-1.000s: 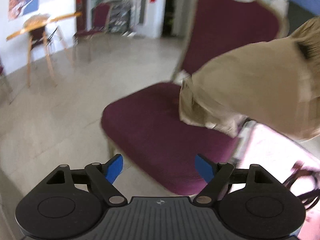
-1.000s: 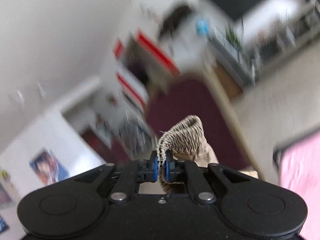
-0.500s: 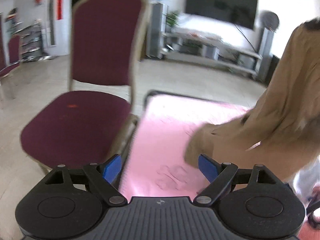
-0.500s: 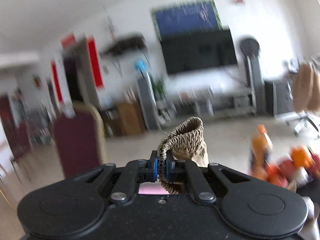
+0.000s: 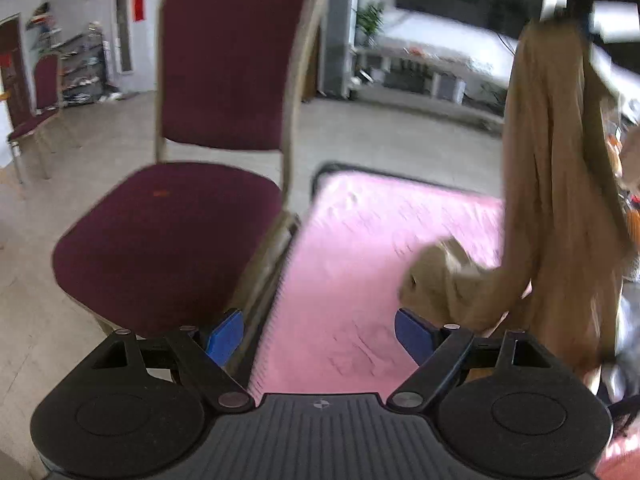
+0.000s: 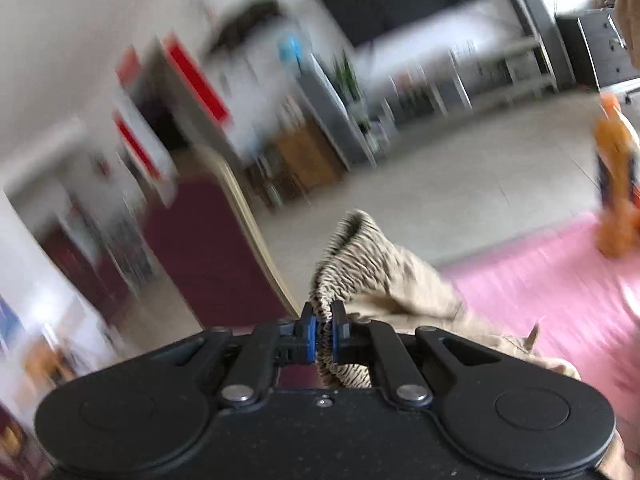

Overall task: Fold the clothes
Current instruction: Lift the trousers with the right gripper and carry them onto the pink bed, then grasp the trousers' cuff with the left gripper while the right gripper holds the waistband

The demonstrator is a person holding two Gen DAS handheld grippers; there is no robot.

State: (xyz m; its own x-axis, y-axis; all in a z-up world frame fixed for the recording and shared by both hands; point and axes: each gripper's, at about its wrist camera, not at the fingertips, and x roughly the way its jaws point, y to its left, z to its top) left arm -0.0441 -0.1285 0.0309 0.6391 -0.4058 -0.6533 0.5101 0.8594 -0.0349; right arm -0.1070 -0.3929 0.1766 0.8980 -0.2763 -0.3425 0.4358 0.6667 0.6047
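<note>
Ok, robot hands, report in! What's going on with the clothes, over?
Right gripper shut on tan garment, hanging over pink mat. Left gripper open, empty. Maroon chair beside mat.

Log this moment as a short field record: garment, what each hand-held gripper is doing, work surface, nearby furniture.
garment: tan trousers, hanging lengthwise, lower end trailing on the mat
right hand-held gripper: shut on the ribbed elastic waistband
left hand-held gripper: open, holding nothing, low over the mat's near edge
work surface: pink mat on the floor
furniture: maroon chair beside the mat's left edge
image quality: right wrist view is motion-blurred
</note>
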